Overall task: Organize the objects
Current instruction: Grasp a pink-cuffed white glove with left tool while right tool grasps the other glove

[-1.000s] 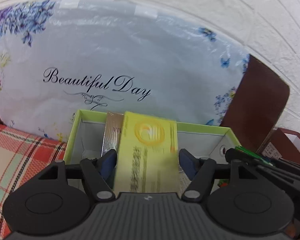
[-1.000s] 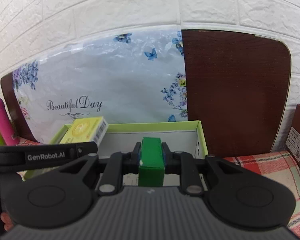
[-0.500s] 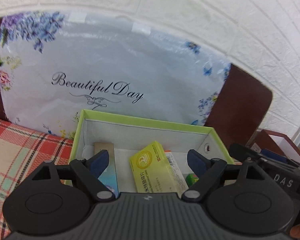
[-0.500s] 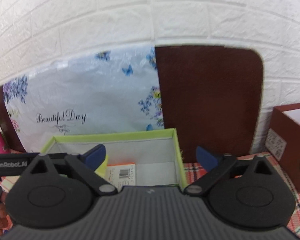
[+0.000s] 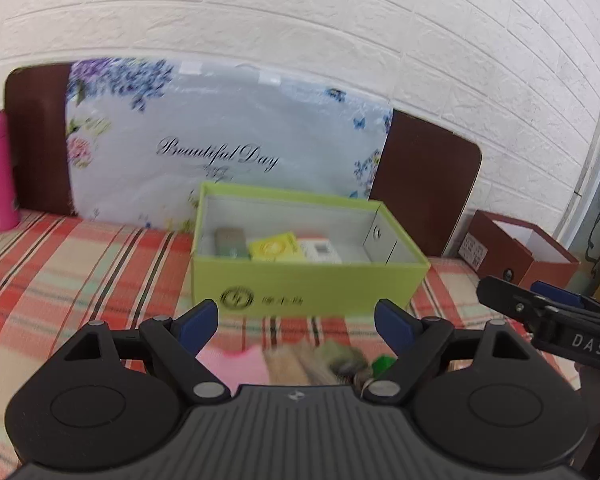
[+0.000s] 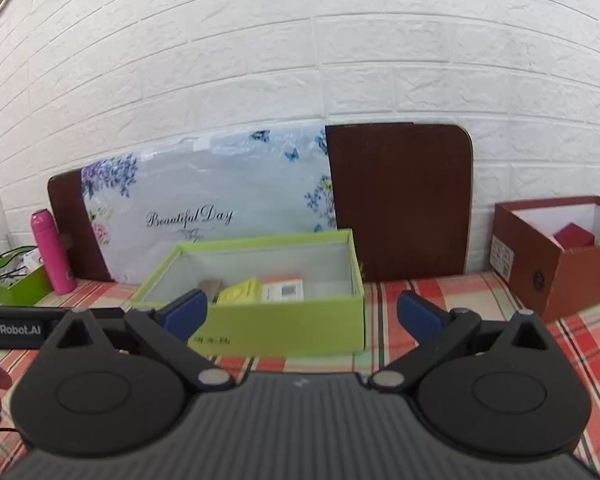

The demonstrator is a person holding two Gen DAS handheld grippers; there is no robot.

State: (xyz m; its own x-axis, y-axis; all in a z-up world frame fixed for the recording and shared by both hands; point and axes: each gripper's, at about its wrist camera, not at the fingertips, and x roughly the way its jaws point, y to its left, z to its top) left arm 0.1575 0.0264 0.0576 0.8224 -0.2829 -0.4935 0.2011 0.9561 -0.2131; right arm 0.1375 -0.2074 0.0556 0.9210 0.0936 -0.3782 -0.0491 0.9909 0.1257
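Both grippers released, nothing between the fingers. Left gripper (image 5: 296, 322) wide, set back from the green box (image 5: 306, 280), above a blurred cluster on the counter (image 5: 80, 264): a pink item (image 5: 236, 364), something tan and furry (image 5: 300, 364), a small green piece (image 5: 384, 364); cannot tell what these are. Right gripper (image 6: 302, 314) also wide, facing the same green box (image 6: 284, 328) from nearer its right end. Box sits open on the plaid-covered counter, against a floral "Beautiful Day" panel (image 5: 220, 148) that leans on a brown board (image 6: 400, 200) at the white brick wall. Inside the box, side by side on its floor: a grey-brown item (image 5: 230, 242), a yellow packet (image 5: 276, 247), a white carton (image 5: 320, 250). Pink bottle (image 6: 52, 258) upright far left by the board. Red-brown box (image 6: 556, 260) well apart to the right, open, a dark red item (image 6: 574, 236) inside.
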